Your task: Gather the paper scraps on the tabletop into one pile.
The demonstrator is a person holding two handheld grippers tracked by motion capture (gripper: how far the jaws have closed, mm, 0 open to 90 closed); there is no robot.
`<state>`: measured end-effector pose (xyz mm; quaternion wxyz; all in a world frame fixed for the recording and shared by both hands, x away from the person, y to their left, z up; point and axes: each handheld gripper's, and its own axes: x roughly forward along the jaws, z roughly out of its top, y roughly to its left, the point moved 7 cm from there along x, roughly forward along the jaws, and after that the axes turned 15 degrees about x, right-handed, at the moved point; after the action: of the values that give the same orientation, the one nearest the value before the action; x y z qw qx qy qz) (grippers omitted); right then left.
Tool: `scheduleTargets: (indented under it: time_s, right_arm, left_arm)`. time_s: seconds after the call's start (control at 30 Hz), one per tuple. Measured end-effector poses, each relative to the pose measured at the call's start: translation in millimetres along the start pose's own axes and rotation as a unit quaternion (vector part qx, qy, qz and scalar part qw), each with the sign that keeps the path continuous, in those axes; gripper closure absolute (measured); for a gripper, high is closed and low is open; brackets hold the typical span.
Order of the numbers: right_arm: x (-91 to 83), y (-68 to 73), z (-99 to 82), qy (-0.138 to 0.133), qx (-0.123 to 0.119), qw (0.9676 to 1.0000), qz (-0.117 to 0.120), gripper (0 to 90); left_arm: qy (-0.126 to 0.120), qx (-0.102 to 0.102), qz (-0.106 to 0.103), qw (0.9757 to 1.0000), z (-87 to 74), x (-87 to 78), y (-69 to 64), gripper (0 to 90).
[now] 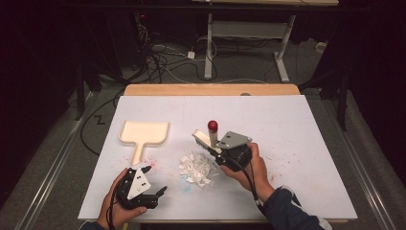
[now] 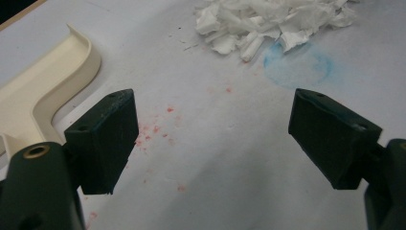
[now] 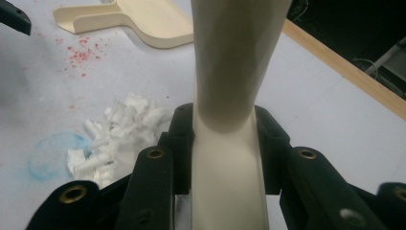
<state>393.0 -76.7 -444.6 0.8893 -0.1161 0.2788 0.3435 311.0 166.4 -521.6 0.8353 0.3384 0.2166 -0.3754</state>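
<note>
Paper scraps (image 1: 196, 169) not yet swept into dustpan (image 1: 143, 133).
Right gripper (image 1: 214, 149) clamps brush (image 1: 210, 135) beside the pile; left gripper (image 1: 153, 180) gapes empty; sweeping remains.

Dark room, cables (image 1: 163, 60) on grey floor, white desk frame (image 1: 249, 33) behind

White table cover (image 1: 287, 124), red specks (image 2: 158, 129), blue ring stain (image 2: 299, 67); cables (image 1: 163, 57) on floor.
</note>
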Motion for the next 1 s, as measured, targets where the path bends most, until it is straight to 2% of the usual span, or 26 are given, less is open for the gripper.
scheduleTargets:
  time_s: [0.17,0.27,0.3,0.37,0.5,0.63,0.7,0.77,0.9,1.0]
  right_arm:
    - [-29.1,-12.0,-7.3,-0.003,0.005,0.9997,0.025,67.8]
    - [-42.2,-16.9,-12.4,-0.004,0.013,0.9995,0.029,67.8]
    - [-45.3,-18.2,-14.7,0.004,0.013,0.9995,0.027,67.8]
    - [-50.8,-22.7,-19.9,0.012,0.011,0.9998,0.010,67.8]
    - [-63.0,-32.0,-39.6,0.066,-0.005,0.9978,-0.007,67.8]
    - [-75.0,-37.9,-60.3,0.106,-0.003,0.9943,-0.010,67.8]
    - [-75.6,-34.4,-67.6,0.115,-0.002,0.9933,-0.002,67.8]
    - [-72.0,-25.4,-70.2,0.120,-0.003,0.9926,0.020,67.8]
    - [-57.8,-7.4,-65.7,0.112,-0.021,0.9931,0.027,67.7]
    - [-52.1,6.4,-58.0,0.098,-0.023,0.9936,0.052,67.8]
  left_arm:
    - [0.005,0.001,0.002,1.0000,-0.5,0.1,0.7,16.8]
    - [0.005,-0.002,0.002,1.0000,0.2,1.2,0.2,16.8]
    - [0.006,-0.001,0.002,1.0000,0.4,1.3,-0.1,16.8]
    - [0.007,0.001,0.002,1.0000,0.6,1.3,-0.4,16.8]
    - [0.007,0.001,0.001,1.0000,-0.5,0.9,-0.6,16.8]
    - [0.009,0.004,-0.001,1.0000,-0.8,1.4,-1.1,17.0]
    - [0.008,0.006,-0.002,0.9999,0.5,1.9,-1.8,17.2]
    - [0.008,0.007,-0.003,0.9999,1.7,2.9,-2.0,17.2]
    - [0.008,0.009,-0.006,0.9999,2.5,5.0,-2.2,17.3]
    - [0.009,0.008,-0.008,0.9999,1.6,6.2,-2.3,17.3]
